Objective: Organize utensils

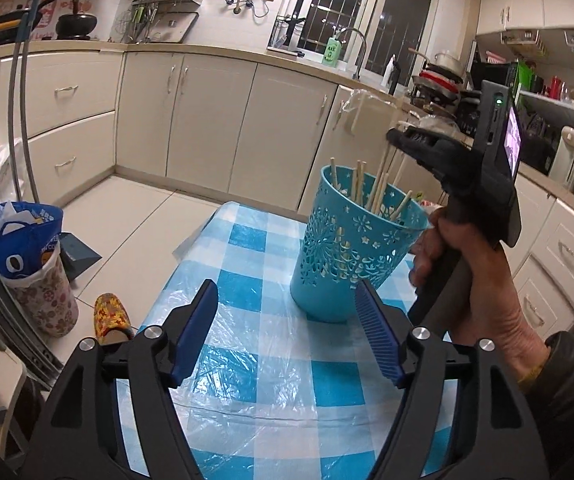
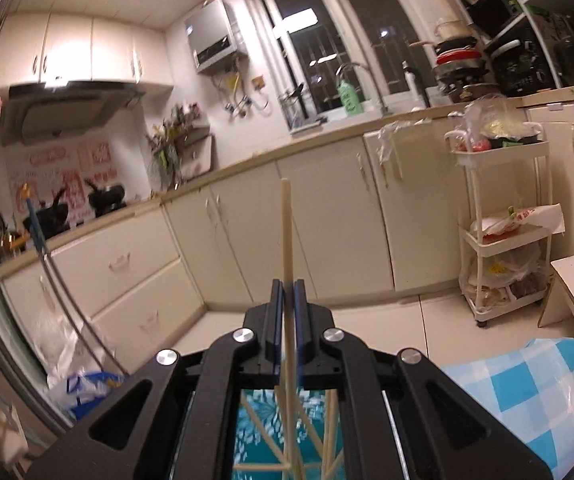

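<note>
The left tool [image 1: 287, 328] is open and empty, its blue pads [image 1: 197, 332] standing wide over the checked cloth of the bench [image 1: 247, 240]. Just ahead of it, a little to its right-hand pad, stands the cup [image 1: 351, 248], a pierced blue holder with several chopsticks [image 1: 379, 192] leaning loose inside.

The right tool [image 2: 287, 320] is all but closed, gripping one chopstick [image 2: 286, 232] that runs upright between its pads. The stick's top rises well above the tool; its lower end drops out of sight behind the tool's body, toward the cup below. In the left view the right tool hangs above the cup's rim, held by the person's hand [image 1: 471, 280].

The stick looks poised for its drop into the cup. Risks from here:

- The grip is narrow and sits on a thin, smooth stick, so the stick could pivot or slip early and land on the bench or floor.
- The cup is light, tall and unheld. If the stick's lower end catches the rim or the sticks already leaning there, the cup could tip and spill.
- The crossed sticks inside may block the new one, leaving it propped high.
- The left tool is near enough to steady the cup, but closing carelessly could shove it instead.
</note>
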{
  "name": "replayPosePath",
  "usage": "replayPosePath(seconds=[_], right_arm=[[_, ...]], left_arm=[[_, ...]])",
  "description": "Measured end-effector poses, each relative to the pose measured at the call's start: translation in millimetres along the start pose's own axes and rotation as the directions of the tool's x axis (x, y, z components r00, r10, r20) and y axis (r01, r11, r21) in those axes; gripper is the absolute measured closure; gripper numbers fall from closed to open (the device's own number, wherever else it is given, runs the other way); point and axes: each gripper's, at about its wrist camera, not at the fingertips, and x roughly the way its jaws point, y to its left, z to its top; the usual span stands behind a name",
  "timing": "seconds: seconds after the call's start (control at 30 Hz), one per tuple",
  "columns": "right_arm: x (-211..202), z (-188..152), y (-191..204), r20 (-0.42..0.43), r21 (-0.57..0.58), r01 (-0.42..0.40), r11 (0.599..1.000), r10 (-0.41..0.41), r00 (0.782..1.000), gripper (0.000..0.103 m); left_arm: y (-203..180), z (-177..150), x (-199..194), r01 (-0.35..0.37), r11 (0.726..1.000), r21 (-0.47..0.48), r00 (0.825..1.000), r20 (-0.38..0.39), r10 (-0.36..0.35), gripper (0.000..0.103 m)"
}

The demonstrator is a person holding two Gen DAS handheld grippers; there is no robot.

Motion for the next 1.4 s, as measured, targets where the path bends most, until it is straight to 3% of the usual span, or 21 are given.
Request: replayPosePath(seconds=[0.03,0.07,0.23,0.4,0.5,0.57,0.63,0.73,0.87,1.0,1.13,1.4], right_arm=[[-2.3,-5.2,1.4,-0.018,-0.015,-0.001,1.000,0.001,1.000,0.082],[-6.2,-8.9,3.6,-0.024,-0.020,-0.001,1.000,0.000,1.000,0.078],[-57.8,-18.1,7.2,-0.044,-0.008,-0.034,0.999,0.034,0.998,0.075],[-135.6,-28.9,18.5,-0.072,-0.010,-0.023,1.000,0.023,0.997,0.044],[-183.6,-41.6,26.0,-0.121,-0.020,0.033,0.999,-0.036,0.992,0.026],[-216.6,-50.5,28.6,-0.156,0.004,0.071,0.997,-0.070,0.985,0.013],[-250.3,-59.3,33.1,-0.187,0.026,0.125,0.992,-0.118,0.975,0.007],[-291.6,-69.4,42.2,-0.238,0.056,0.173,0.983,-0.155,0.959,0.007],[-343.9,-82.7,62.5,-0.287,0.064,0.223,0.973,-0.196,0.938,0.007],[-387.8,-100.0,89.0,-0.285,0.039,0.215,0.976,-0.195,0.938,0.007],[-406.3,-105.9,99.4,-0.270,0.037,0.220,0.975,-0.202,0.941,0.007],[-414.3,-109.6,103.3,-0.279,0.043,0.249,0.968,-0.227,0.933,0.007]], left_arm=[[-2.0,0.3,-1.6,-0.003,1.000,0.005,1.000,-0.003,0.003,0.032],[-2.8,0.5,-2.9,-0.005,1.000,0.009,1.000,-0.006,0.005,0.031],[-10.0,4.8,-20.0,-0.032,0.999,0.038,0.999,-0.009,0.032,0.020],[-21.5,7.0,-52.3,-0.060,0.996,0.069,0.998,0.003,0.060,0.010],[-29.3,4.5,-74.8,-0.077,0.993,0.092,0.997,0.011,0.076,0.007],[-33.0,2.3,-87.7,-0.074,0.993,0.095,0.997,-0.012,0.075,0.007],[-38.0,-1.7,-101.2,-0.092,0.991,0.100,0.993,-0.059,0.098,0.007],[-45.9,-9.9,-125.0,-0.108,0.985,0.135,0.987,-0.106,0.123,0.007],[-58.1,-26.9,-166.4,-0.096,0.973,0.208,0.987,-0.104,0.120,0.007],[-55.4,-44.1,-203.4,-0.110,0.976,0.186,0.986,-0.101,0.131,0.007],[-46.6,-57.3,-222.9,-0.122,0.982,0.146,0.984,-0.110,0.139,0.007],[-47.6,-66.5,-242.8,-0.144,0.975,0.166,0.983,-0.090,0.161,0.007]])
